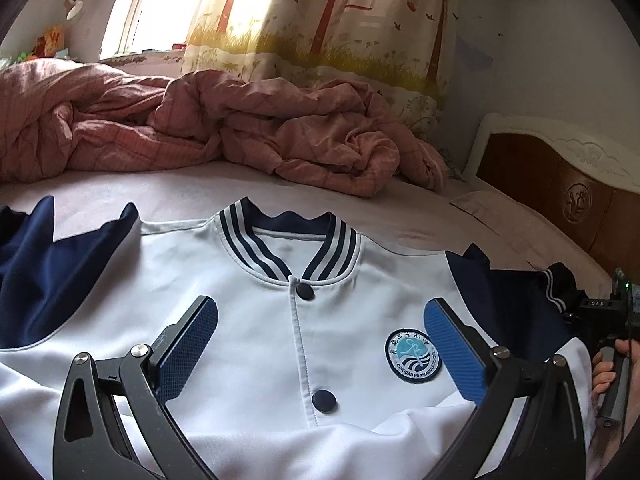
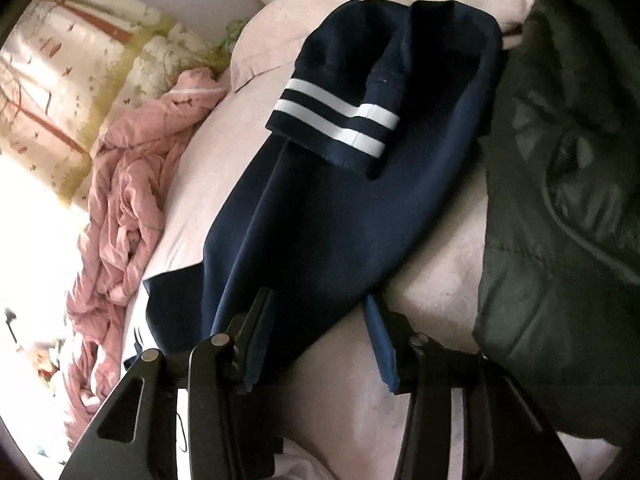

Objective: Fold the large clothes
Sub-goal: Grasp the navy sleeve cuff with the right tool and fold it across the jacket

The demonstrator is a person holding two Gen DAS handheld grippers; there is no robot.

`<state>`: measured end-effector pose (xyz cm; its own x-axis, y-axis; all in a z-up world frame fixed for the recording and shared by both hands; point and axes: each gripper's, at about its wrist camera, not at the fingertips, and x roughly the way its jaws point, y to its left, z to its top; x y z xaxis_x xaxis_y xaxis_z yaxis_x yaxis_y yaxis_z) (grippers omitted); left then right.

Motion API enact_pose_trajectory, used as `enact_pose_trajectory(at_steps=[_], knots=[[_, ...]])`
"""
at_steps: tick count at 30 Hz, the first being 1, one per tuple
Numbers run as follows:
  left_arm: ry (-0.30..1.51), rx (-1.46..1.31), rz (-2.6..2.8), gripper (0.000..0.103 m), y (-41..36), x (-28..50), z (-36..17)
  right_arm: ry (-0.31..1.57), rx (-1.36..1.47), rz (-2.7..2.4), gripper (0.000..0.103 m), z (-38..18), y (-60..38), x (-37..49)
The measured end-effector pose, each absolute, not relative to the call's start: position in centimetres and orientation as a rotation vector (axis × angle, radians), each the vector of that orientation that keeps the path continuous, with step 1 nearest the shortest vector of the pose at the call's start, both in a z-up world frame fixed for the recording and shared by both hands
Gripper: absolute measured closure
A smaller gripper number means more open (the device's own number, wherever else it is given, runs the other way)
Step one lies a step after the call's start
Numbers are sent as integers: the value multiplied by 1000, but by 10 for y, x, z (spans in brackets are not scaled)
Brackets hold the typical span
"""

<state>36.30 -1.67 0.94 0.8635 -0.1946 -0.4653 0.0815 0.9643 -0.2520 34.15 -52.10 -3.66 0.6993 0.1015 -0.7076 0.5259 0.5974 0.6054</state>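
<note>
Left gripper (image 1: 321,344) spread wide above the white chest of the jacket (image 1: 248,360), pinching nothing; blue pads (image 1: 188,354) parted to either side of the snap placket. Between the fingers, two navy snap buttons (image 1: 324,400) down the front. Just inside the finger at 3 o'clock, a round school badge (image 1: 414,356). At 12 o'clock from the fingertips, the striped navy-and-white collar (image 1: 288,248), lying flat and open. Out toward 9 and 10 o'clock, one navy sleeve (image 1: 52,276) bunched on the mattress. At 3 o'clock, the other sleeve running off to the frame edge, where a hand (image 1: 612,364) grips the dark handle of the other tool. Further out at 12 o'clock, a crumpled pink quilt (image 1: 224,128), a tree-print curtain (image 1: 340,20) behind it, and a carved wooden headboard (image 1: 568,184) at 2 o'clock.

Right gripper (image 2: 318,344) partly open, with the navy sleeve (image 2: 320,220) passing between its fingers; whether the pads actually clamp the cloth, cannot tell. From the fingertips, sleeve stretched toward 12 o'clock over the pink bedsheet (image 2: 424,300), ending in a cuff with two white stripes (image 2: 340,120) folded back on itself. At 3 o'clock, a dark green padded coat (image 2: 568,200) just beside the sleeve.
</note>
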Motion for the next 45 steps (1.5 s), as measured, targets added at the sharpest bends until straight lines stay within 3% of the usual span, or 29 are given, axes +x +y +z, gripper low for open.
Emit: enact_pose_trajectory(at_steps=[11,12,13,15,21,26,34,38,40,42,43,45], knots=[[482,-200,-158,1,-23,358,14,626,893,-321,57,-43,-532,363],[477,-197,-159,1,-23,357,15,623,861,-326,66,-42,-532,367],[473,-193,-161,1,-23,356,16,627,828,-345,86,-41,-531,369],[470,-183,-159,1,-26,356,17,622,814,-365,97,-39,-530,367],[460,-159,-146,1,-29,354,18,439,612,-192,98,25,-491,356],[452,-166,-136,1,-27,353,19,514,475,138,98,51,-410,372],[442,-173,-115,1,-22,352,21,793,243,242,96,3,-296,401],[446,-168,-118,1,-22,352,20,802,221,219,93,5,-298,396],[442,-162,-120,1,-23,351,21,812,207,212,74,14,-304,392],[440,-155,-121,1,-25,351,21,813,183,197,60,26,-312,387],[439,-151,-122,1,-25,351,21,788,177,190,55,33,-318,384],[439,-149,-122,1,-26,351,21,747,180,155,55,45,-333,377]])
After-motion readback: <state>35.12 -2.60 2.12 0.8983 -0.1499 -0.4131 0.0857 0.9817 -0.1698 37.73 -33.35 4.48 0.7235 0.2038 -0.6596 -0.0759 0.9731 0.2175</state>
